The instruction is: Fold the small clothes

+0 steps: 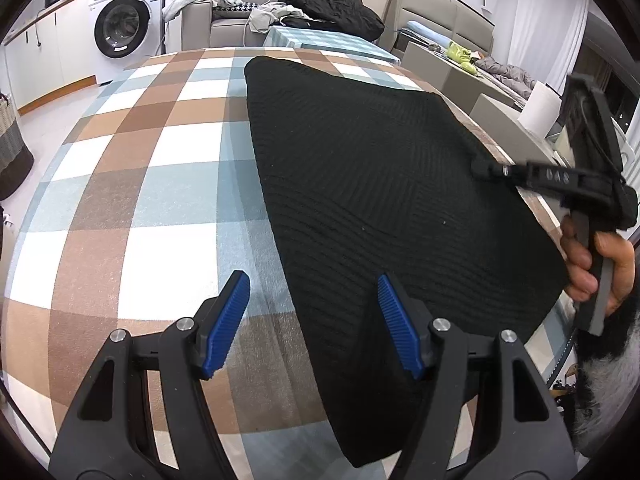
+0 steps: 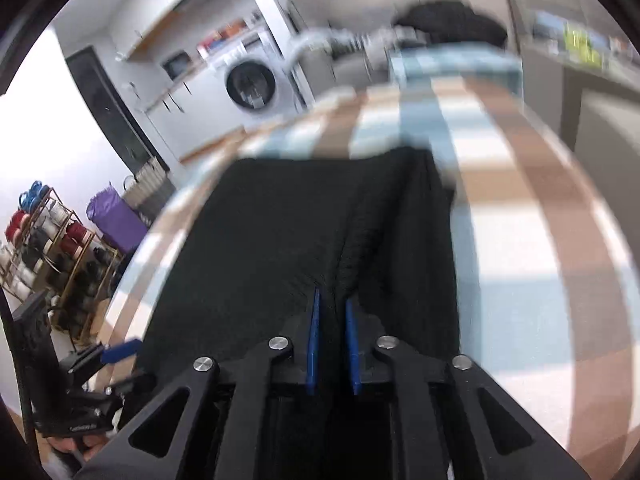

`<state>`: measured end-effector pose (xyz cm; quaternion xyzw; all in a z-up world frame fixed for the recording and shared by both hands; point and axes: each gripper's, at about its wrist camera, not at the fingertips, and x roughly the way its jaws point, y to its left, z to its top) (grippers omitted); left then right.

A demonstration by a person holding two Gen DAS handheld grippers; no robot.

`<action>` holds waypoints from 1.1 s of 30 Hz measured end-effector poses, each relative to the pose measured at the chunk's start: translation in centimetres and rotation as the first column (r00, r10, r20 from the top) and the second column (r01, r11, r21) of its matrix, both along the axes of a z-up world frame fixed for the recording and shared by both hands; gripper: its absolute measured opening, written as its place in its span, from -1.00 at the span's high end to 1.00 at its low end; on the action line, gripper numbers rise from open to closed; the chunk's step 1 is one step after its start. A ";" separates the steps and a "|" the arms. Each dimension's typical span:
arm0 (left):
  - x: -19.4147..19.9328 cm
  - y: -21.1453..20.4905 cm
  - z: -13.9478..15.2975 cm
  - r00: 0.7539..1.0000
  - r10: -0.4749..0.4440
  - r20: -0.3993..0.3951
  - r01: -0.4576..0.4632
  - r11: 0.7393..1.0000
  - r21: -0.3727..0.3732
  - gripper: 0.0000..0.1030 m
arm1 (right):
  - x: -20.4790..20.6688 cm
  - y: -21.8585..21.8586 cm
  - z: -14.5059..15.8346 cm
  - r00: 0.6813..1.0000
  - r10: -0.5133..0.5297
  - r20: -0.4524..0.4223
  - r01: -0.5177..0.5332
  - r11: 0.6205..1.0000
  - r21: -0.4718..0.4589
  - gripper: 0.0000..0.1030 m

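Observation:
A black ribbed knit garment (image 1: 380,184) lies on the checked tablecloth (image 1: 160,184). My left gripper (image 1: 314,292) is open, hovering just above the garment's near left edge, one blue pad over the cloth and one over the garment. My right gripper (image 1: 486,170) is shut on the garment's right edge. In the right wrist view the right gripper (image 2: 332,304) pinches a raised fold of the black garment (image 2: 280,240) between its blue pads; that view is blurred. The left gripper (image 2: 120,350) shows at the lower left there.
A washing machine (image 1: 124,26) stands beyond the table at the left. A sofa with piled clothes and a black jacket (image 1: 332,6) is behind. A basket (image 1: 12,148) sits on the floor at left. Shelves with shoes (image 2: 48,248) stand at the side.

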<state>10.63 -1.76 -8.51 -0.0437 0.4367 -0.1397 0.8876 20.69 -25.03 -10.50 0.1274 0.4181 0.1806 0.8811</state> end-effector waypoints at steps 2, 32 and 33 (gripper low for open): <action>-0.4 0.2 0.1 1.000 0.000 0.000 0.000 1.000 -0.012 -0.24 | -0.8 -1.1 -0.6 0.999 0.031 -0.035 -0.029 0.997 0.074 0.62; -4.1 -0.3 -0.3 1.000 -0.008 -0.007 0.008 1.000 -0.014 -0.24 | -11.8 -3.9 -0.9 0.993 0.104 0.064 -0.107 0.993 0.042 0.38; -4.1 -0.4 -0.2 1.000 -0.008 -0.005 0.008 1.000 -0.011 -0.24 | -12.0 -4.4 -0.9 0.993 0.095 0.063 -0.099 0.992 0.074 0.38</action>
